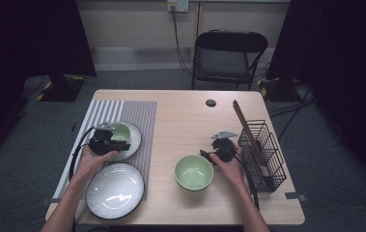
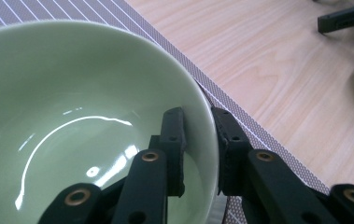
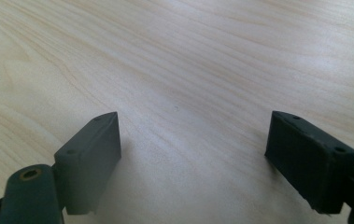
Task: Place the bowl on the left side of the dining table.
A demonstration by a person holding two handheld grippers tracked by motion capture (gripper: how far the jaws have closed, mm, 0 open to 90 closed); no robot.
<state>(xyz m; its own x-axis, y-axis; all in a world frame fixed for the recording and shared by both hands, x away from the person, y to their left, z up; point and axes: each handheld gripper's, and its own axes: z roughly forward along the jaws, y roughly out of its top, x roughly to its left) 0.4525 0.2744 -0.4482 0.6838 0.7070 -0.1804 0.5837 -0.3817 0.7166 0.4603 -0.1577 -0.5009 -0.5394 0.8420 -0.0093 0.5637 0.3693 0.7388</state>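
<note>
Two plates lie on the striped mat; the farther one carries a green bowl. The left gripper straddles its rim, jaws slightly apart. The right gripper gapes empty over bare table.

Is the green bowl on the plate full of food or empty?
Empty. In the left gripper view the green bowl shows only a bare, shiny inside, with the left gripper astride its rim. It sits upright on the plate.
</note>
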